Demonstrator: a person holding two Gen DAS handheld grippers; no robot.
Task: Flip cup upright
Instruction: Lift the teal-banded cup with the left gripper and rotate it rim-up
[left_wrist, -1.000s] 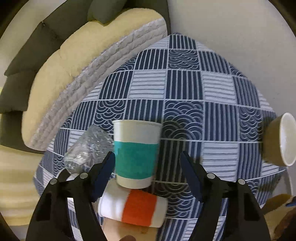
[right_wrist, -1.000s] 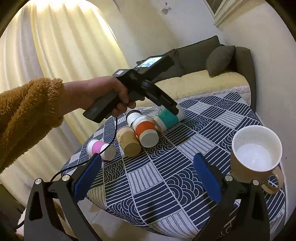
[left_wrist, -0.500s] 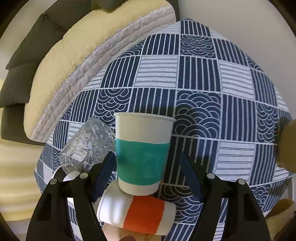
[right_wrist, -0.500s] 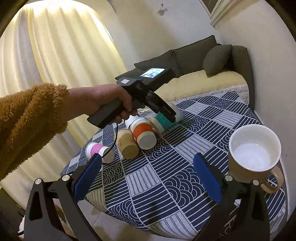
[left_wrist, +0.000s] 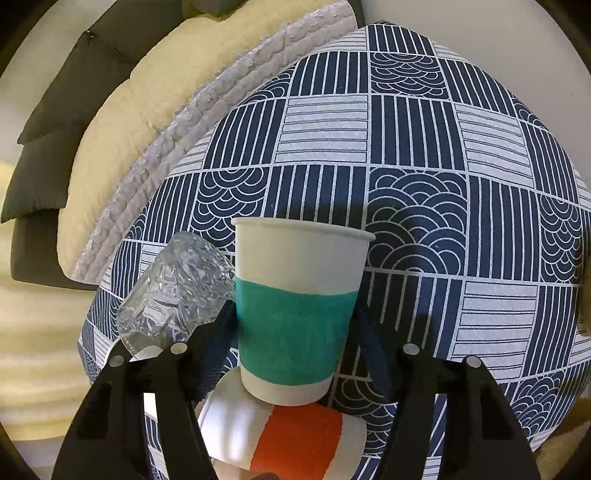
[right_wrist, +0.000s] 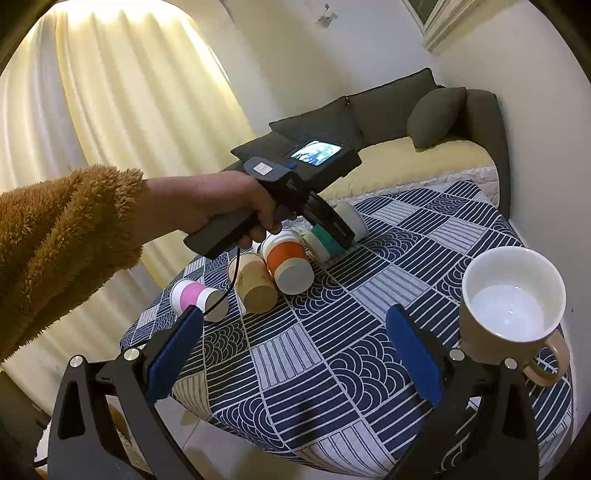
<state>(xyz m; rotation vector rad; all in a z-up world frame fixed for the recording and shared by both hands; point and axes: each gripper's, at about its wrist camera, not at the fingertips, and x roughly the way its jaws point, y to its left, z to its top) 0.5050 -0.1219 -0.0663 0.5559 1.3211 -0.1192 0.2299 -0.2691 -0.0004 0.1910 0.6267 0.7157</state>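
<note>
A white paper cup with a teal band (left_wrist: 295, 321) lies on its side on the blue patterned tablecloth (left_wrist: 406, 166). My left gripper (left_wrist: 295, 325) has both fingers against the teal band, one on each side. The right wrist view shows the same cup (right_wrist: 325, 240) lying among other cups with the left gripper (right_wrist: 332, 229) around it. My right gripper (right_wrist: 303, 358) is open and empty, held above the near part of the table.
An orange-banded cup (left_wrist: 291, 439) and a clear plastic cup (left_wrist: 177, 288) lie beside the teal one. A brown paper cup (right_wrist: 255, 284) and a pink-banded cup (right_wrist: 195, 299) lie further left. A tan mug (right_wrist: 513, 310) stands upright at the right. A sofa (right_wrist: 406, 147) is behind the table.
My left gripper has moved forward over the teal cup and its fingers have closed in onto the band. The right gripper has barely moved.
</note>
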